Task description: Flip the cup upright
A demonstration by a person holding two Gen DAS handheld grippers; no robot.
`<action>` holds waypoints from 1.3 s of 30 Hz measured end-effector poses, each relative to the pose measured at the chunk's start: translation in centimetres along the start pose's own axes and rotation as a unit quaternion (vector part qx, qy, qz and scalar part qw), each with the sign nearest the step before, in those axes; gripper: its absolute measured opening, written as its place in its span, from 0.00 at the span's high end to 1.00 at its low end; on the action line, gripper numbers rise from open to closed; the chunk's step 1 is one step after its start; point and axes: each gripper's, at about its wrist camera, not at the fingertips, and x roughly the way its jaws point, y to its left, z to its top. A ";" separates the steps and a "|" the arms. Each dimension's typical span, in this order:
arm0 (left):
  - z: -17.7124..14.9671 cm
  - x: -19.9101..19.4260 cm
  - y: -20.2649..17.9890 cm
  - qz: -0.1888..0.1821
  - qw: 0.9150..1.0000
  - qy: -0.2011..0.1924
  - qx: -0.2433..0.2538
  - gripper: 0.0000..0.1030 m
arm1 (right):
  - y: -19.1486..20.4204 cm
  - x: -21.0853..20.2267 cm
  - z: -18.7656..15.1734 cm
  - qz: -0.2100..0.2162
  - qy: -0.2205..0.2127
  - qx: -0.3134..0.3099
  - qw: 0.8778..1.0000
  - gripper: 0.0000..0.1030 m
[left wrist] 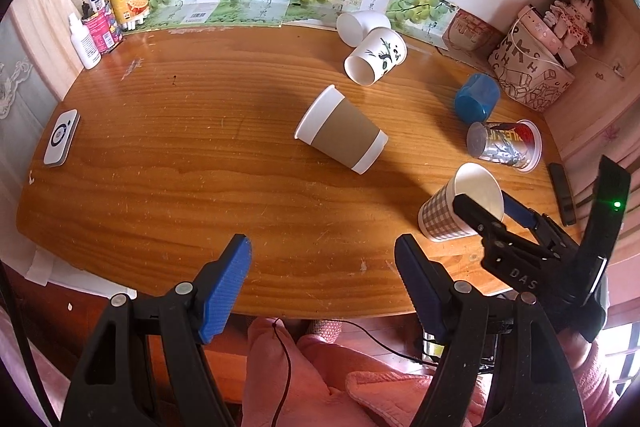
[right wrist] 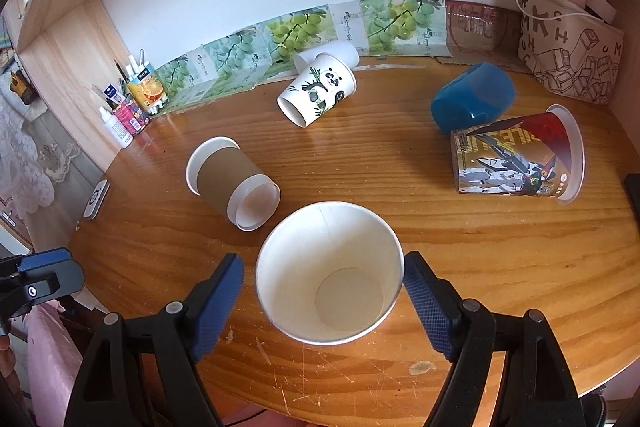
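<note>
A checked paper cup (left wrist: 444, 215) stands upright near the table's front right edge; the right wrist view looks down into its white inside (right wrist: 330, 275). My right gripper (right wrist: 324, 291) is open with a finger on either side of the cup's rim, the right one touching or nearly so; it also shows in the left wrist view (left wrist: 492, 211). My left gripper (left wrist: 324, 275) is open and empty above the table's front edge. A brown-sleeved cup (left wrist: 342, 131) (right wrist: 234, 181), a panda cup (left wrist: 376, 57) (right wrist: 318, 93), a blue cup (left wrist: 476, 99) (right wrist: 472, 99), a robot-print cup (left wrist: 504, 145) (right wrist: 516, 159) and a white cup (left wrist: 360, 25) (right wrist: 332, 53) lie on their sides.
The wooden table (left wrist: 180, 167) has a white device (left wrist: 60, 139) at its left edge. Bottles and a pen holder (left wrist: 108, 15) stand at the back left. A printed bag with a doll (left wrist: 536, 67) stands at the back right. A dark remote (left wrist: 562, 195) lies at the right edge.
</note>
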 end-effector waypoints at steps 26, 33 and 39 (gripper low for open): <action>0.4 -7.8 -1.3 0.020 0.995 -0.102 -0.011 0.23 | 4.2 -16.1 1.9 -0.005 -0.118 -0.074 0.990 0.17; 0.5 -10.9 -3.0 0.035 0.987 -0.151 0.032 0.16 | 6.2 -19.2 2.0 0.010 -0.145 -0.094 0.985 0.17; 0.4 -12.5 -4.4 0.031 0.980 -0.194 0.033 0.15 | 6.8 -20.7 1.9 0.008 -0.168 -0.103 0.980 0.17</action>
